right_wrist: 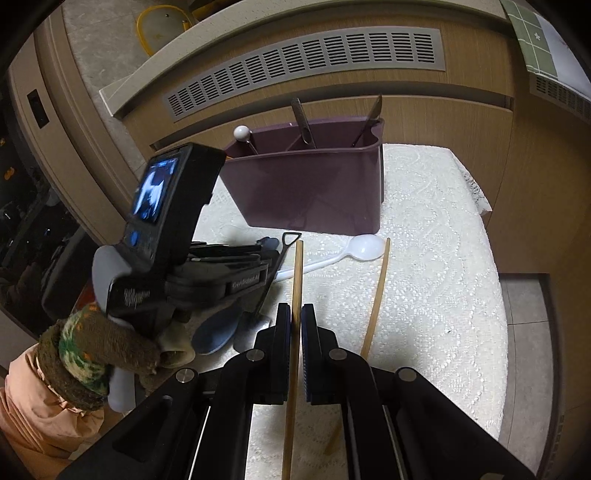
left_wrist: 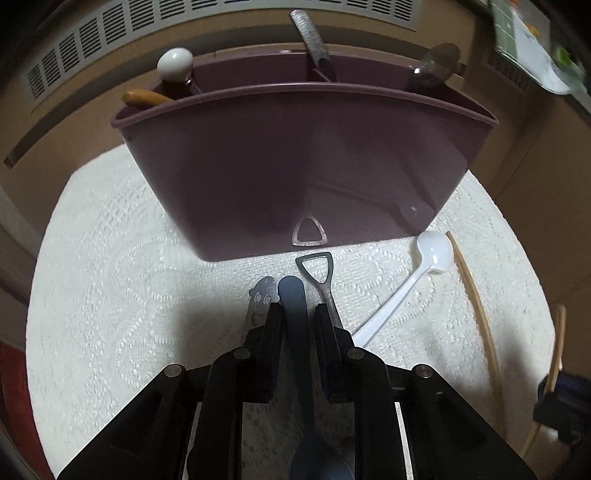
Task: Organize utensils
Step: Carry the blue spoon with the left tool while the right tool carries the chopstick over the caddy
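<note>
A purple utensil caddy (left_wrist: pixel 295 155) (right_wrist: pixel 310 184) stands on the white lace cloth. My left gripper (left_wrist: pixel 297 310) (right_wrist: pixel 267 253) points down in front of it, jaws slightly apart. The blue-grey spoon's handle (left_wrist: pixel 291 295) runs between the fingers, and its bowl (right_wrist: pixel 214 336) rests on the cloth. Beside it lie a metal utensil with a shovel-shaped handle (left_wrist: pixel 317 273) and one with a smiley-face handle (left_wrist: pixel 263 295). My right gripper (right_wrist: pixel 295 310) is shut on a wooden chopstick (right_wrist: pixel 296 273). The second chopstick (right_wrist: pixel 376 295) (left_wrist: pixel 476 295) and a white plastic spoon (left_wrist: pixel 432 254) (right_wrist: pixel 365 247) lie on the cloth.
The caddy's back compartments hold a white-knobbed utensil (left_wrist: pixel 175 62), a wooden handle (left_wrist: pixel 146 98), a metal handle (left_wrist: pixel 310 33) and a dark one (left_wrist: pixel 436 66). A gloved hand (right_wrist: pixel 96 350) holds the left gripper. The cloth's edge (right_wrist: pixel 480 199) drops off at the right; a vented cabinet (right_wrist: pixel 303 62) stands behind.
</note>
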The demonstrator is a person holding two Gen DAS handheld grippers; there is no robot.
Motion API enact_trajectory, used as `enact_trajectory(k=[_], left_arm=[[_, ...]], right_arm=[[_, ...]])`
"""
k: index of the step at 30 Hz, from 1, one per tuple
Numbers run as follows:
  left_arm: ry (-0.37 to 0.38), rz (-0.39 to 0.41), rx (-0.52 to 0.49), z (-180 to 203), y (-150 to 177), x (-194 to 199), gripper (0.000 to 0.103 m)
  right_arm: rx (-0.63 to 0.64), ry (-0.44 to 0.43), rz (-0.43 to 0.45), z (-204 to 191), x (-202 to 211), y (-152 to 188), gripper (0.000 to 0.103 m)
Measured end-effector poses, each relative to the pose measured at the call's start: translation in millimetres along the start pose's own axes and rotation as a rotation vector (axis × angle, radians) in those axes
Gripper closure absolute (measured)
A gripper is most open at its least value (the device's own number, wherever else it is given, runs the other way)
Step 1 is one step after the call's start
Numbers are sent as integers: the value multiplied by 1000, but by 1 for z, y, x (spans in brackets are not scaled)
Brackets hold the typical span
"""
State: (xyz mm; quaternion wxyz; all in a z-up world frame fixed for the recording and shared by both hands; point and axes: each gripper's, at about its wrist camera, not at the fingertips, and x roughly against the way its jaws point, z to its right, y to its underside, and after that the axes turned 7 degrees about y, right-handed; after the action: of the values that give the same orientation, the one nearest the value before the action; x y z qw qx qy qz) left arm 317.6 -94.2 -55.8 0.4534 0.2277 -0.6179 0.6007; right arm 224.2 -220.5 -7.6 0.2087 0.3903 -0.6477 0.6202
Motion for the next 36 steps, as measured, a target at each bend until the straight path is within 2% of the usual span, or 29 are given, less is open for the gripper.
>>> enact_trajectory(k=[2, 5, 8, 14, 19, 23, 27, 30, 33, 34, 36], left_arm=[[-1, 13, -10, 0, 3, 1, 83], [1, 21, 8, -4, 10, 7, 89], [69, 44, 56, -18, 26, 24, 90], [158, 187, 107, -27, 58, 88, 90], [191, 276, 88, -22, 60, 124, 90], [201, 322, 69, -15, 49, 140, 90], [223, 380, 41, -16, 31, 163, 90], [244, 453, -8, -10, 0, 193, 90], [241, 549, -70, -4, -40, 229, 90], [228, 596, -84, -4, -55, 241, 90], [199, 644, -104, -4, -75, 250, 90]], right_arm=[[-10, 4, -10, 4, -7, -1, 97], [-22, 6, -20, 7, -12, -2, 97], [-24, -1, -19, 8, -11, -2, 97], [-21, -21, 16, 3, 2, -6, 97], [-13, -34, 52, -3, 17, -9, 97], [-12, -44, 96, -8, 31, -15, 97], [-10, -48, 164, -10, 51, -35, 97], [18, -28, 247, -12, 77, -72, 97], [63, 11, 373, -17, 113, -122, 97], [74, 35, 430, -18, 125, -142, 97], [74, 53, 482, -18, 135, -170, 97]])
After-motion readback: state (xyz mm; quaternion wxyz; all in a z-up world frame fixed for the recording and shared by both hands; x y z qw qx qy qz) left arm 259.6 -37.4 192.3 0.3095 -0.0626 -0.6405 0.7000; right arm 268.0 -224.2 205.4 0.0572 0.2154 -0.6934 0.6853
